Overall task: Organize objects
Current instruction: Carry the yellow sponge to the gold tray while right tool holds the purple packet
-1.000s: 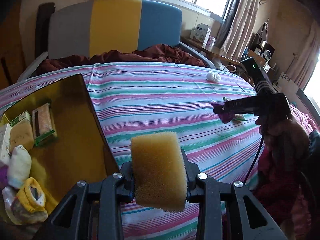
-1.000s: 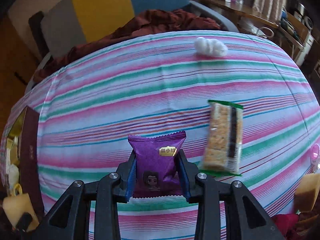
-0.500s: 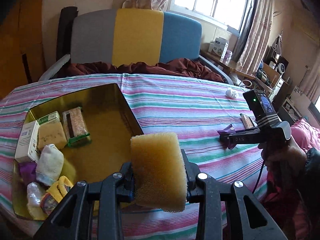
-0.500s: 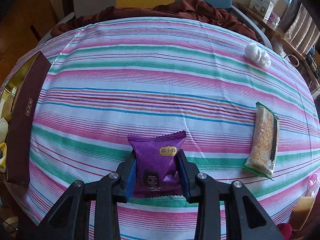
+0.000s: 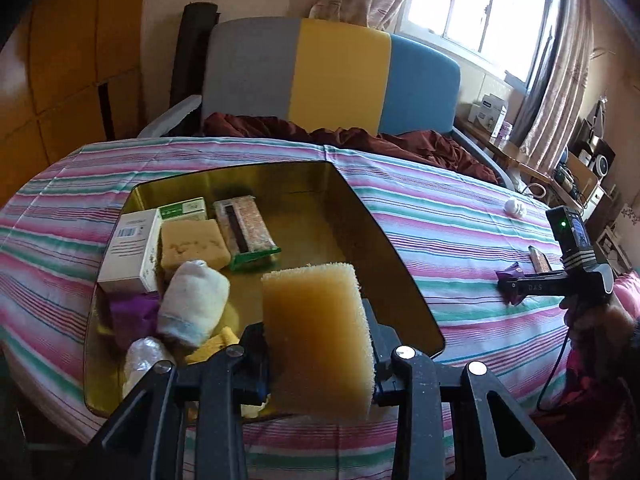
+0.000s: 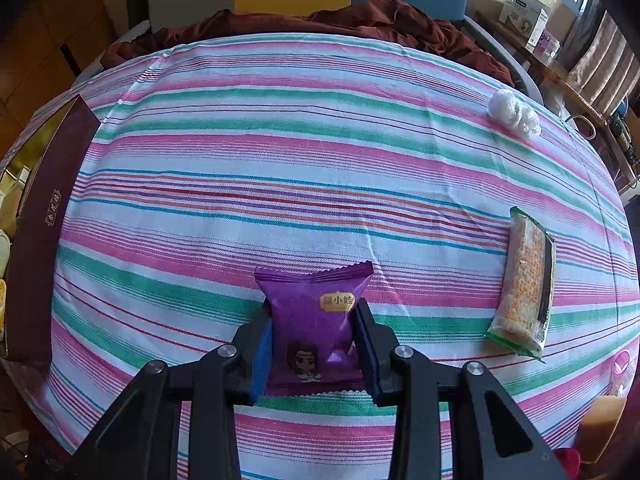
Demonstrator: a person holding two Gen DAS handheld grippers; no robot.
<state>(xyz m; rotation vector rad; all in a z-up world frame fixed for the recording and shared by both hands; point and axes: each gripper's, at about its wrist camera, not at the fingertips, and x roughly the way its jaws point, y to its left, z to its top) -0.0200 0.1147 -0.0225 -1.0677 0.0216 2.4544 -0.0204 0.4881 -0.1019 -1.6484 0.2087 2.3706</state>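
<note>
— Gold box first: where's it sit?
— Ten o'clock of the left gripper, which clamps the yellow sponge.
— And the right gripper?
— Clamped on the purple snack packet; cereal bar at three o'clock.

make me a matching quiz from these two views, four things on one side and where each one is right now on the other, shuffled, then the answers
Things:
1. yellow sponge
2. purple snack packet
3. rolled white sock
4. white crumpled ball

Places:
A. loose on the striped cloth, near its far right edge
B. inside the gold-lined box
C. clamped in the left gripper
D. clamped in the right gripper

Pairs: 1-C, 2-D, 3-B, 4-A
</note>
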